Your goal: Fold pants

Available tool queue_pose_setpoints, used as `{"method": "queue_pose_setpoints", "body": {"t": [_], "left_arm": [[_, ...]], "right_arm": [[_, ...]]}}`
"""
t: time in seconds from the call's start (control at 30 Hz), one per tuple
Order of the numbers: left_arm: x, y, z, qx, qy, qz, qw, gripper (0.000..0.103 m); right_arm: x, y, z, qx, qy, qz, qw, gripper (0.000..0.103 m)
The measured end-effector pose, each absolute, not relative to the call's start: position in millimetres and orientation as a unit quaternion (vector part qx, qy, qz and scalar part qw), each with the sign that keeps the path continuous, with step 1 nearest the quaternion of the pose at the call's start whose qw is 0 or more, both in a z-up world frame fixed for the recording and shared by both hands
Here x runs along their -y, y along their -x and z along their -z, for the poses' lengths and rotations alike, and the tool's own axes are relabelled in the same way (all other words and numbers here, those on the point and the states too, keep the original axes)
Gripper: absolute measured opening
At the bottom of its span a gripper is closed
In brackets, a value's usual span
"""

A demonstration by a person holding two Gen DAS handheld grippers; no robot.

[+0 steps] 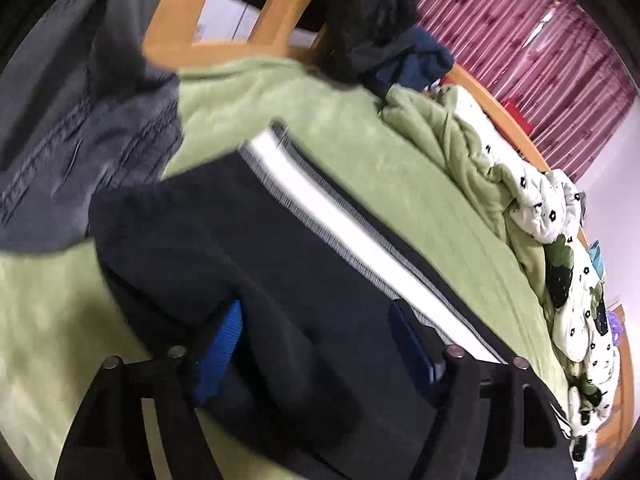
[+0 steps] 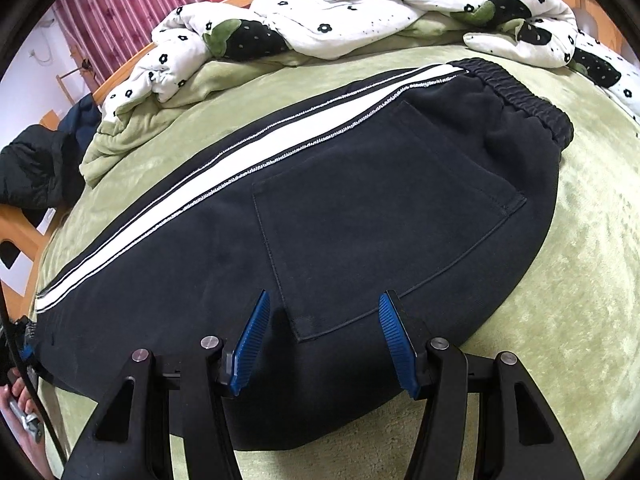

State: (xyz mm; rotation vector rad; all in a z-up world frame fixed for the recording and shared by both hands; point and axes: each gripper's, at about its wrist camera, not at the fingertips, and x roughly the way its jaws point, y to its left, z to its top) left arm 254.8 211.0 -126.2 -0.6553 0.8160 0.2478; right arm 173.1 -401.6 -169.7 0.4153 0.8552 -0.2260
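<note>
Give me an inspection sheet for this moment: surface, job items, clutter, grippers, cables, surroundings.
Surface: green blanket over a bed.
Job's things: black pants, white side stripe, lying flat, waistband at the far end.
Clutter: floral quilt bunched along the far edge; grey garment; dark clothes on the wooden frame.
Grippers: left gripper open around a raised fold of the pants; right gripper open over the pocket edge.
Cables: nothing seen.
Surroundings: red curtain.

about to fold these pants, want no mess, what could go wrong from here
1. The left gripper has its fingers open around bunched fabric of the pants, so closing may catch a wad and fold crooked.
2. The right gripper is open above the pocket, so it may pinch one layer only.
</note>
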Motion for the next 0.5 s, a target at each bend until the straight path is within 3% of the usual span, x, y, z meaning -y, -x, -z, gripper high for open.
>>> {"method": "queue_pose_setpoints", "body": {"t": [0.2,0.37,0.5], "left_arm": [[-192.1,-216.9,157.8,-0.45,0.368,-0.084,0.809,0.074],[-154.5,-227.4,161.9,-0.488,0.263,-0.09,0.828,0.074],[-160.0,-231.7,167.1,-0.49,0.259,-0.112,0.825,0.075]], "right_arm": [[411.9,-170.6,174.7,-0.42,-0.213,0.112,0.875,0.056],[410.8,-170.7,180.2,-0.437,-0.2,0.112,0.87,0.056],[403.3,-171.4,188.2,-0.449,-0.146,0.104,0.875,0.056]]}}
